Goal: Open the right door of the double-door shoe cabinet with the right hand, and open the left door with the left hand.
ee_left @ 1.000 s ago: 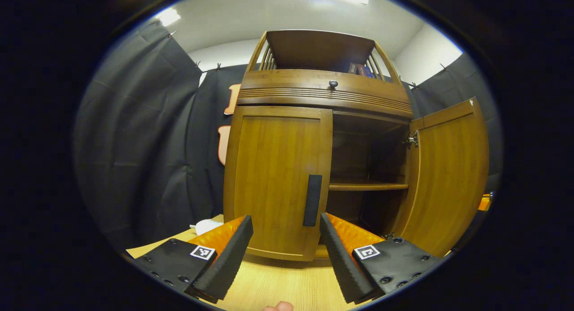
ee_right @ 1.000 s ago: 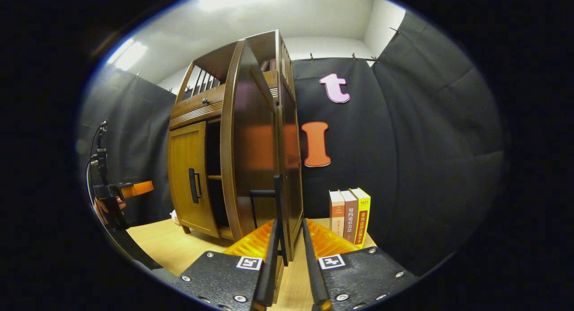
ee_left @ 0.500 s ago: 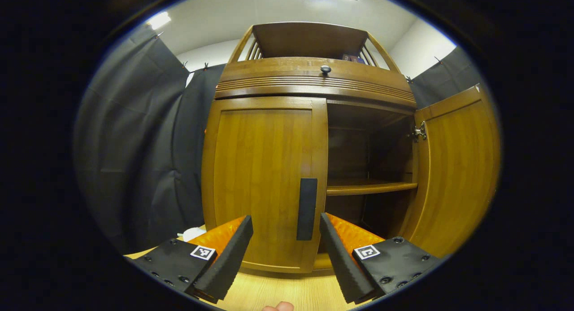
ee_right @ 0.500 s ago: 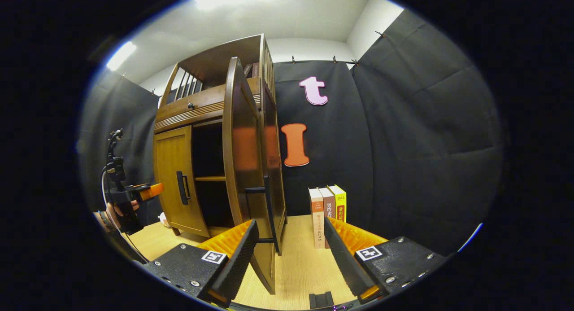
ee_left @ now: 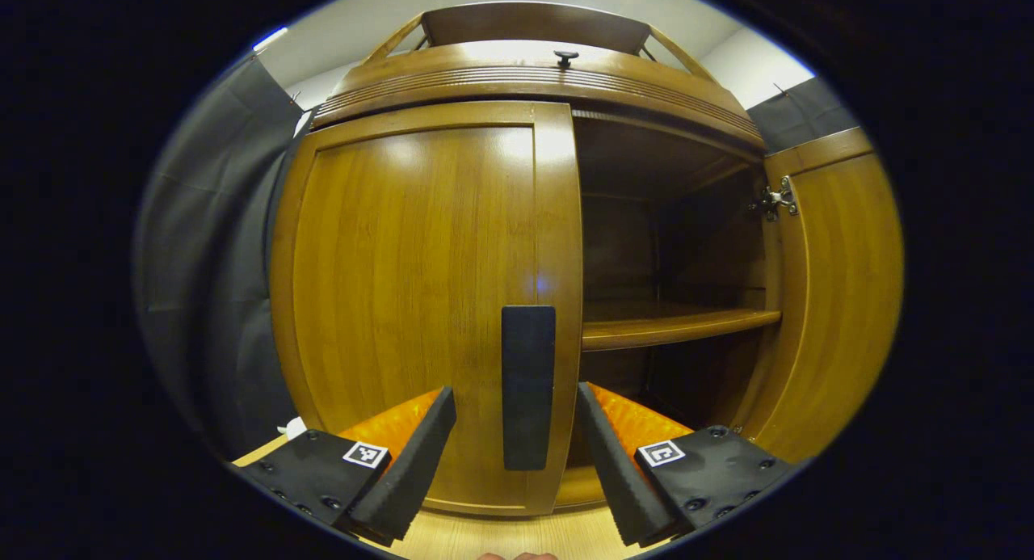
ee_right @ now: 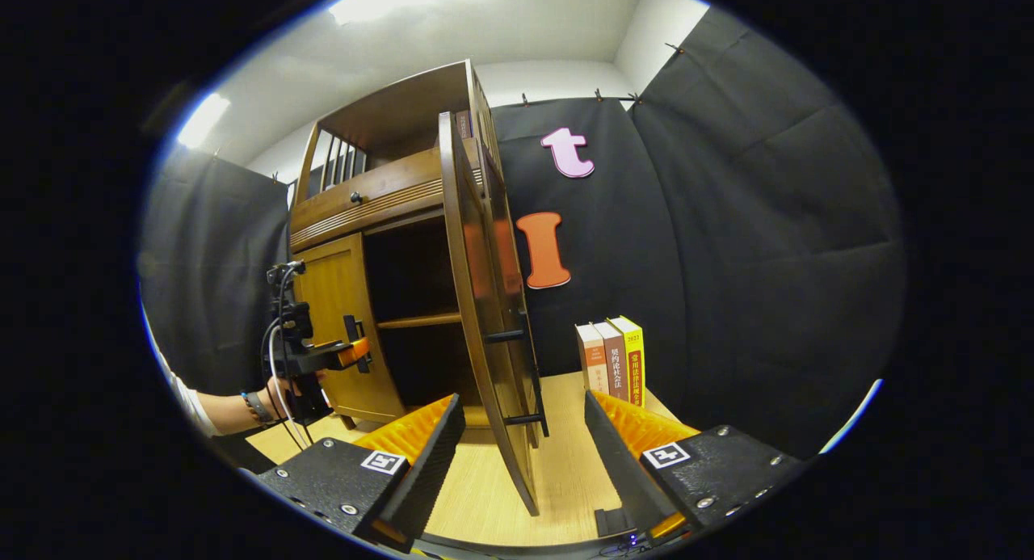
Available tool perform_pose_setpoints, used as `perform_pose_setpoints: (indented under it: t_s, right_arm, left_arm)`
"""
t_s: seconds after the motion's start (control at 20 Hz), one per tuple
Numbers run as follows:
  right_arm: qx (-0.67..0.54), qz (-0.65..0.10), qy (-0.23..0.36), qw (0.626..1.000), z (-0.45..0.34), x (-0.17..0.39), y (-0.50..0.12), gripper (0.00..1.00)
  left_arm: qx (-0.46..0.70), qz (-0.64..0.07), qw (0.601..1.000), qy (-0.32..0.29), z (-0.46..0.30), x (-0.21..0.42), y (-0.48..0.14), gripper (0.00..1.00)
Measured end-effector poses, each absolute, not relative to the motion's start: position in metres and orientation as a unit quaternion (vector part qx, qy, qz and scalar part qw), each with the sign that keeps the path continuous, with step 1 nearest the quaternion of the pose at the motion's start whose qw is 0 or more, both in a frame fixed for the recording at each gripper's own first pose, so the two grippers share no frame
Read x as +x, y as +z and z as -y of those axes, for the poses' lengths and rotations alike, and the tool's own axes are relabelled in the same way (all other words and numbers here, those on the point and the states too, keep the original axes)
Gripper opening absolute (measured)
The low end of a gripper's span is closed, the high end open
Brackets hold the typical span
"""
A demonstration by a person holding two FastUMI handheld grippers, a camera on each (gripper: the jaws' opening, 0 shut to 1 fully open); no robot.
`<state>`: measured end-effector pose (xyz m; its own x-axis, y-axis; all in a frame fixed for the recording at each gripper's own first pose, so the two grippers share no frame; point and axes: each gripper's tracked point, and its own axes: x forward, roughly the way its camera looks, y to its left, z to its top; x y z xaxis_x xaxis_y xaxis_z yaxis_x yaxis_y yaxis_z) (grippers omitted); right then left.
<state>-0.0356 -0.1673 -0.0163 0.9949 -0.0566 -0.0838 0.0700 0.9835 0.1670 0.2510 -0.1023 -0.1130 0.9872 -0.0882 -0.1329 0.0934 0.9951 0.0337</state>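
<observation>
The brown wooden shoe cabinet (ee_left: pixel 533 75) looms close in the left gripper view. Its left door (ee_left: pixel 412 301) is closed, with a dark vertical handle (ee_left: pixel 527 386). My left gripper (ee_left: pixel 517 455) is open, its fingers on either side of that handle, not touching it. The right door (ee_left: pixel 840 301) stands swung open, baring a shelf (ee_left: pixel 670 326). In the right gripper view the right door (ee_right: pixel 485 301) is seen edge-on with its handle (ee_right: pixel 529 374). My right gripper (ee_right: pixel 525 463) is open, drawn back from that door. The left gripper (ee_right: pixel 343 354), held by a hand, sits at the left door.
Three upright books (ee_right: pixel 612 362) stand on the wooden table (ee_right: pixel 565 471) to the right of the cabinet. Black cloth walls surround the booth. A small knob (ee_left: pixel 565 56) sits on the drawer above the doors. A white object (ee_left: pixel 292 427) lies at the cabinet's left foot.
My left gripper has moved in toward the left door until its handle lies between the fingers. My right gripper let go of the right door's handle, opened, and pulled back.
</observation>
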Motion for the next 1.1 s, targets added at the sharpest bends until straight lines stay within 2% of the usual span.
perform_pose_setpoints:
  t_s: [0.15,0.45,0.65,0.8,1.0,1.1]
  right_arm:
    - [0.088,-0.043,-0.046,0.994,0.172,-0.035,-0.017,0.91]
    - [0.079,-0.034,-0.066,0.994,0.177,-0.028,-0.013,0.92]
    - [0.080,-0.034,-0.059,0.994,0.169,-0.019,-0.016,0.92]
    - [0.082,-0.032,-0.054,0.995,0.161,-0.019,-0.015,0.93]
    - [0.073,-0.029,-0.055,0.995,0.159,-0.024,-0.009,0.93]
    - [0.068,-0.029,-0.057,0.996,0.158,-0.029,-0.009,0.93]
  left_arm:
    - [0.018,-0.062,0.997,-0.050,0.104,0.262,-0.113,0.96]
    - [0.020,-0.053,0.995,-0.076,0.113,0.270,-0.107,0.82]
    - [0.016,-0.052,0.996,-0.068,0.115,0.269,-0.106,0.39]
    - [0.013,-0.050,0.997,-0.053,0.113,0.266,-0.105,0.35]
    - [0.032,-0.101,0.993,-0.057,0.105,0.235,-0.102,0.30]
    - [0.028,-0.104,0.993,-0.056,0.098,0.216,-0.097,0.33]
